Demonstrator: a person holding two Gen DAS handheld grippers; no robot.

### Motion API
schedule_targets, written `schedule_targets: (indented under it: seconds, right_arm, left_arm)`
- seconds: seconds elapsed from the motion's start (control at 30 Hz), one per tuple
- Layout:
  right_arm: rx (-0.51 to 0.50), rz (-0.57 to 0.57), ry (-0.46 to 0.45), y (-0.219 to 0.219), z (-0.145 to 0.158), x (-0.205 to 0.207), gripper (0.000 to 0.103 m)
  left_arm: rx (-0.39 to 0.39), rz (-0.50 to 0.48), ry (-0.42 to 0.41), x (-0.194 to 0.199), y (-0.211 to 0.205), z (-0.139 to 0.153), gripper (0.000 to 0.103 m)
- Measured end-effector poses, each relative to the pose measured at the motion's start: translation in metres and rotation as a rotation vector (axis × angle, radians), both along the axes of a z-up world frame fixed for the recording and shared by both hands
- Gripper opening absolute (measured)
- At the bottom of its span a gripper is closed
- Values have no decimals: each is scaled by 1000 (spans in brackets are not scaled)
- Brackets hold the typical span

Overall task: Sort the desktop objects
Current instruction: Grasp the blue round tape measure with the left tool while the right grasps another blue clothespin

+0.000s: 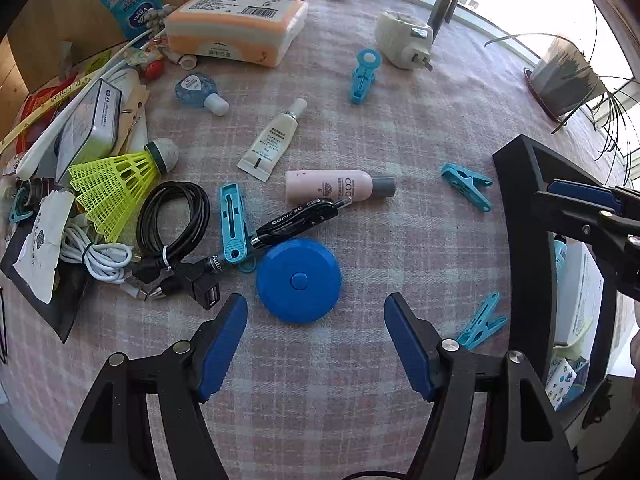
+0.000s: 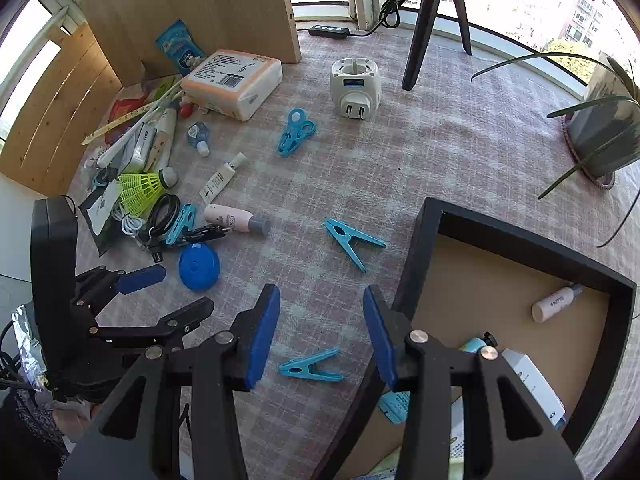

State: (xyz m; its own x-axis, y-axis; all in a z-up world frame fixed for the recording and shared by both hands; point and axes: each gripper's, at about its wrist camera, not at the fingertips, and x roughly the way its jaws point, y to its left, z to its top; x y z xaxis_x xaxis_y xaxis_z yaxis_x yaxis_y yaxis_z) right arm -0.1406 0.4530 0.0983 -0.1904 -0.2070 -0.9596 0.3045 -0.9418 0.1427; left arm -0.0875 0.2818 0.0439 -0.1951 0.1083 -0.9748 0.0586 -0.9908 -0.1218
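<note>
My left gripper [image 1: 315,304] hangs open and empty over the checked cloth, its blue pads either side of the near edge of a round blue tape measure [image 1: 298,280]. Beyond it lie a black Comix knife [image 1: 296,220], a pink bottle [image 1: 336,186] and a white tube [image 1: 272,142]. My right gripper [image 2: 320,296] is open and empty above a light-blue clothespin [image 2: 310,366]; a second clothespin [image 2: 352,240] lies further out. A black tray [image 2: 520,232] beside the right gripper holds a small white bottle [image 2: 556,302] and some boxes.
A cluttered pile at the left includes a yellow shuttlecock [image 1: 116,184], coiled cables [image 1: 172,220] and a tissue pack [image 1: 236,26]. A white plug adapter [image 2: 354,80], a tripod [image 2: 424,28], a plant pot [image 2: 600,136] and a wooden board [image 2: 192,4] stand toward the back.
</note>
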Motion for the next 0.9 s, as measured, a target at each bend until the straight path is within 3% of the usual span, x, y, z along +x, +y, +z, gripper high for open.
schedule_targets:
  seconds: [0.33,0.47,0.6,0.67,0.87,0.9]
  right_arm:
    - [88,48,-75,-14,-53,-56,43]
    - [104,66,-93,-17,-65,-63,43]
    - [136,86,-98,-18,-71,-60,43]
    - [134,102,-111,-20,-72,-55,43]
    - [152,104,-94,-22,-72,-44,35]
    - [140,95,-95,-21,-72,-42,28]
  left_arm:
    - [21,6,-56,-13,-5,-23,68]
    - [-11,-4,-37,-15,0,-24,63]
    - [-40,-7,-14,-13,3,-23,49]
    - [-38,-5,-7,-11,3,-22,48]
    - [-31,-12,10,-2,6,-23,48]
    - [-30,-13,15,0,6,-23,48]
